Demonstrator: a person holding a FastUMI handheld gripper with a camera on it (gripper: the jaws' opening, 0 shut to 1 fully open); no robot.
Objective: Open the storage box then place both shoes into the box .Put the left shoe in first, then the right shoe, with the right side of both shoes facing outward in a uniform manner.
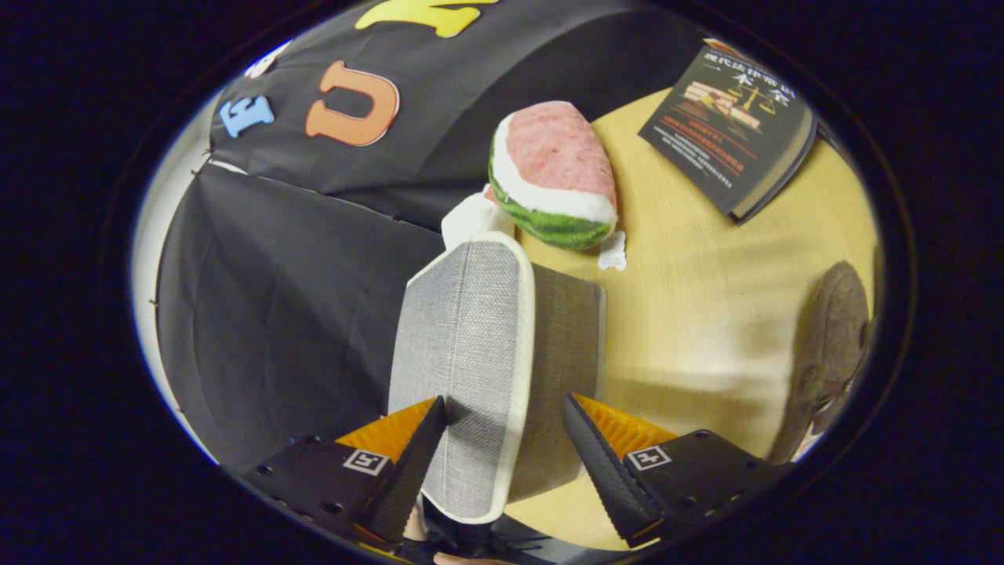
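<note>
The grey fabric lid (463, 345) of the storage box, edged with cream piping, stands raised between my fingers and reaches deep between them. Its darker side face (565, 353) is turned toward the right finger. My gripper (502, 424) is spread wide, with one fingertip against each side of the lid; I cannot tell how firmly either presses. A brown shoe (831, 353) lies on the wooden table (706, 314), off to the right beyond the right finger. The box's body is hidden behind the lid.
A watermelon-slice plush (553, 176) with a white tag lies just beyond the lid. Something white (471, 220) pokes out behind the lid's top. A dark book (729, 129) lies farther back on the table. The black cloth wall (298, 298) stands left of the lid.
</note>
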